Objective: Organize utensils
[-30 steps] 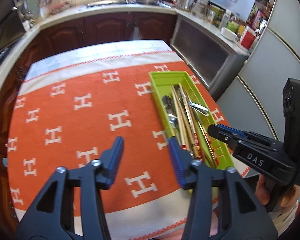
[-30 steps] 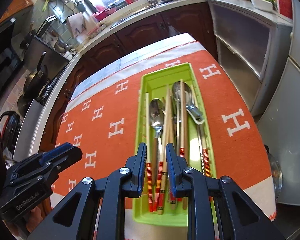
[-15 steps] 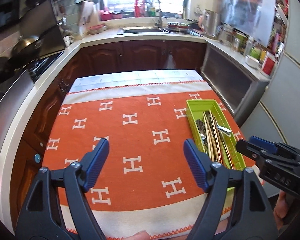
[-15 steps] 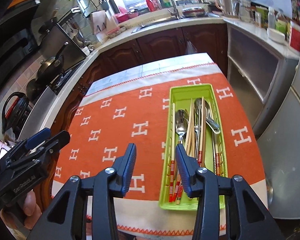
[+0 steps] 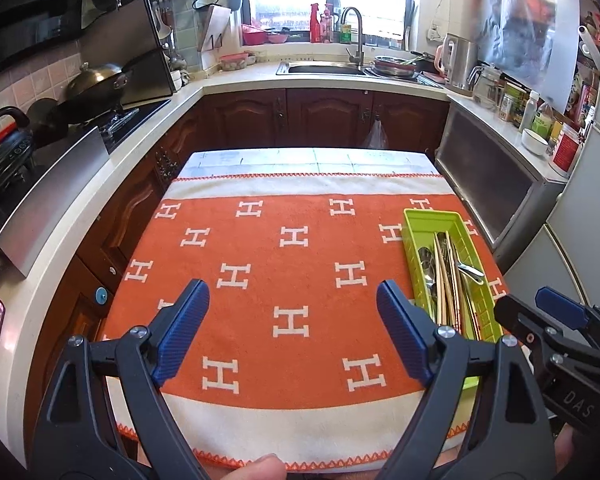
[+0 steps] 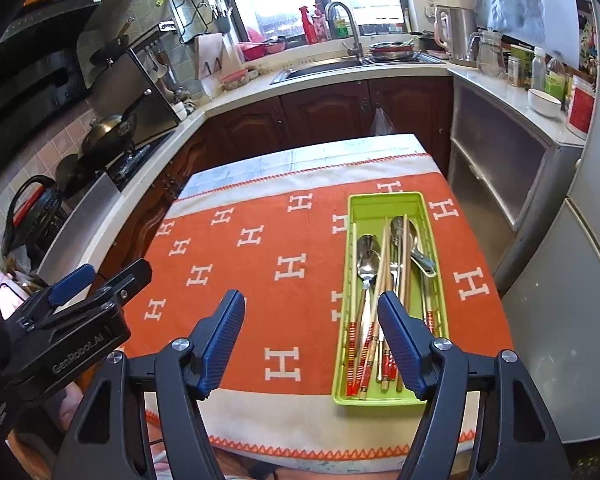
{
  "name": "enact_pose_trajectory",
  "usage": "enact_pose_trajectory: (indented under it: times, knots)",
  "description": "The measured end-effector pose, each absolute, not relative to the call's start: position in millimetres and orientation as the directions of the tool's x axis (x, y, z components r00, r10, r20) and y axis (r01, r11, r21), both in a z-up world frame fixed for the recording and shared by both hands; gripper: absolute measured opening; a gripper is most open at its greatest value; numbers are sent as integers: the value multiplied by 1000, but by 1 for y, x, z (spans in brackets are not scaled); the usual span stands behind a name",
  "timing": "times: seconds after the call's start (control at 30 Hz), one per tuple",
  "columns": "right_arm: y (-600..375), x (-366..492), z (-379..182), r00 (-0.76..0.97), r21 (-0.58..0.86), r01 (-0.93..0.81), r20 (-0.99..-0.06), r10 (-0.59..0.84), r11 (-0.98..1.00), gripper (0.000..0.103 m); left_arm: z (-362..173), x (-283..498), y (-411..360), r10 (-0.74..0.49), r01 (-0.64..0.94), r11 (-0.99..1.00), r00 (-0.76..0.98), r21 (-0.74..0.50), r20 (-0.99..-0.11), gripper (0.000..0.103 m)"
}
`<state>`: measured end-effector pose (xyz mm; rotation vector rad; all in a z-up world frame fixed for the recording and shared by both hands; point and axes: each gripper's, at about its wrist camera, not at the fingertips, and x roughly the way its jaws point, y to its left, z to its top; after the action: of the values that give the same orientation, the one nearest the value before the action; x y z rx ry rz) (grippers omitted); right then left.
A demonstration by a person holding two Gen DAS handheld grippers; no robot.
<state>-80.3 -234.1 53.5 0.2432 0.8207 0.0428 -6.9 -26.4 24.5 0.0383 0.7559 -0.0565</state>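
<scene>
Both grippers had pulled back, fingers just spreading: left gripper (image 5: 292,328) and right gripper (image 6: 312,336) stood open, empty. At two o'clock on the table (image 5: 260,172), the green tray (image 6: 386,200) held spoons (image 6: 368,264) and chopsticks (image 6: 404,264): light, stiff, slippery; best pinched mid-handle.

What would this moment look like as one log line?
left gripper: open, empty | right gripper: jaws just opening, empty | spoons, chopsticks: in green tray | cloth: bare

Orange cloth (image 5: 300,280) patterned with white H letters and cream borders, zigzag orange stitching on its edges, lime green tray (image 6: 388,394), silver spoons (image 6: 367,258), pale chopsticks (image 6: 384,276) banded red at the ends, dark brown cabinets (image 5: 324,118), black grippers with blue pads (image 5: 180,328)
</scene>
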Motion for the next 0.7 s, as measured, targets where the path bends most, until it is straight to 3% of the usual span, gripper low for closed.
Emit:
enact_pose_trajectory:
  times: [0.7]
  knots:
    - [-230, -73, 48, 709, 205, 27, -694, 126, 978, 70, 16, -7, -39, -57, 85, 996, 725, 6, -686, 84]
